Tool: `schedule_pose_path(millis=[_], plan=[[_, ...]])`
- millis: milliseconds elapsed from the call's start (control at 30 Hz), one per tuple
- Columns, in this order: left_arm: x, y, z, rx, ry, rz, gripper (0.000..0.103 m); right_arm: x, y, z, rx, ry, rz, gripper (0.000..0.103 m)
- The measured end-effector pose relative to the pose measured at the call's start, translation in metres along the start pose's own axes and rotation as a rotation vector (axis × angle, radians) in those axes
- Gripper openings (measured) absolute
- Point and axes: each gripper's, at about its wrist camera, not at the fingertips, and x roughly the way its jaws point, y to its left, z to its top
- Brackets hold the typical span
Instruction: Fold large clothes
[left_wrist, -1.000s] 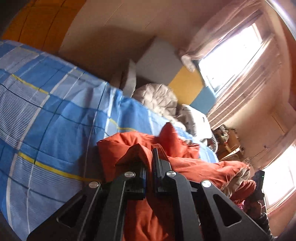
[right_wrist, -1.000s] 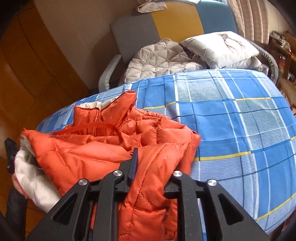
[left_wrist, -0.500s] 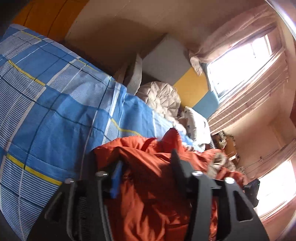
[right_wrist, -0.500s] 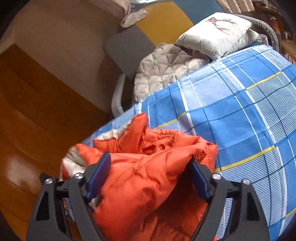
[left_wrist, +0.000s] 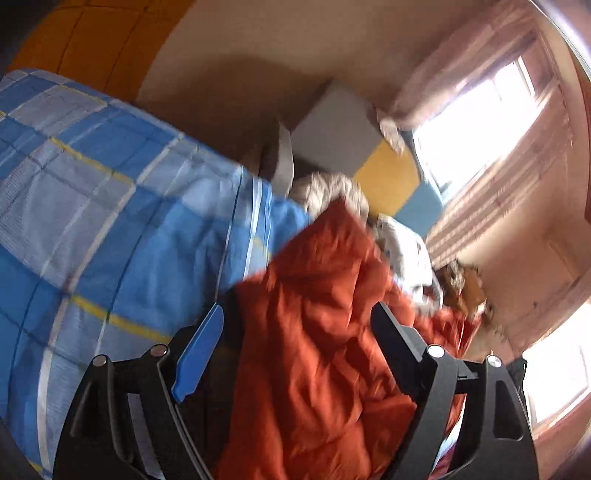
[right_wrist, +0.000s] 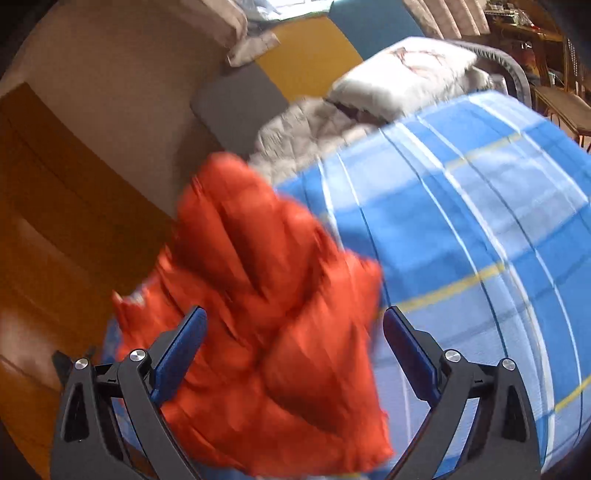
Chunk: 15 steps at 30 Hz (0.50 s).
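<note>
In the left wrist view, the puffy orange quilted down jacket (left_wrist: 317, 332) is lying bunched on the blue plaid bedsheet with yellow and white lines (left_wrist: 110, 229). The left gripper (left_wrist: 295, 332) has just been opening; its jaws are standing wide, fabric between them but unpinched. The jacket is looking light, soft and slippery, so a seam, hem or collar edge is probably gripping better than the padding. Beyond, a grey, yellow and blue panelled sofa (left_wrist: 384, 173) is sitting under a bright window.

In the right wrist view, the right gripper (right_wrist: 295, 339) has likewise just been opening and is spread wide over the jacket (right_wrist: 266, 314); though blur is hiding detail, the pads seem clear of it. The sheet (right_wrist: 480, 229) is covering a rounded bed, and a white cushion (right_wrist: 406, 77) is resting behind
</note>
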Motion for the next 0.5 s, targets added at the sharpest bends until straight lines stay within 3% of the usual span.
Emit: schedule_pose_path(millis=[167,233,267,400,500], plan=[[0.004,0.008,-0.033,0.005,0.068,-0.045,0.081,0.018,-0.008,-0.038,-0.027,0.081,-0.005,0.093],[0.006,0.008,-0.042,0.005,0.093,-0.057,0.076,0.024,-0.008,-0.048,-0.042,0.109,-0.006,0.077],[0.01,0.009,-0.047,0.003,0.119,-0.077,0.071,0.027,-0.008,-0.051,-0.048,0.118,-0.012,0.074],[0.011,0.005,-0.057,0.005,0.133,-0.114,0.021,0.026,-0.013,-0.056,-0.033,0.113,-0.002,0.046],[-0.004,-0.003,-0.06,0.027,0.103,-0.14,0.011,0.015,-0.012,-0.059,-0.039,0.11,0.023,0.031]])
